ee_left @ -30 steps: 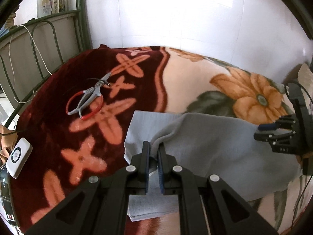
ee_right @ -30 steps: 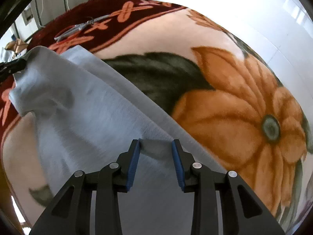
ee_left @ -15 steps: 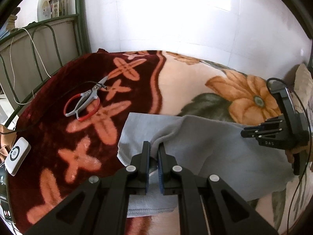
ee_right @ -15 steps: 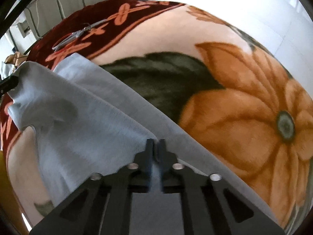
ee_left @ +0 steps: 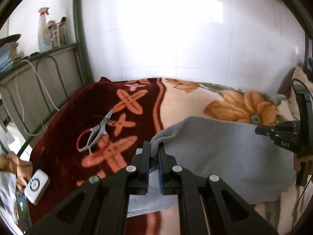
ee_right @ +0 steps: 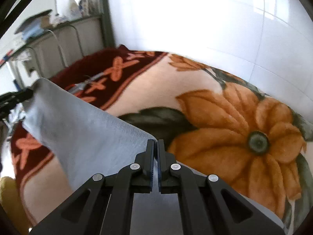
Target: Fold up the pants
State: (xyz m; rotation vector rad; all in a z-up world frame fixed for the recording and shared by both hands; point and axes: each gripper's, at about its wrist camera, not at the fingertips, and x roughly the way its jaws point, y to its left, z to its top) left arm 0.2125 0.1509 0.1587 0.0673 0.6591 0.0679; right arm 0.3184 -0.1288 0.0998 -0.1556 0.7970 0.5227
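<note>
Left wrist view
Left hand-held gripper [ee_left: 154, 148]: clamped on a bunched corner of the grey pants [ee_left: 225, 152].
Pants: raised edge spans above the flowered blanket [ee_left: 185, 101], right of the scissors [ee_left: 95, 133].
Right hand-held gripper [ee_left: 260, 130]: pinching the pants' far corner.

Right wrist view
Right hand-held gripper [ee_right: 156, 146]: pressed tight on the pants [ee_right: 82, 133] edge.
Pants: stretched leftward over the blanket [ee_right: 234, 137] to the left hand-held gripper [ee_right: 29, 94].

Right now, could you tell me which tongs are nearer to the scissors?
Left. The left tongs grip the pants just beside the scissors; the right tongs hold the far end.
</note>
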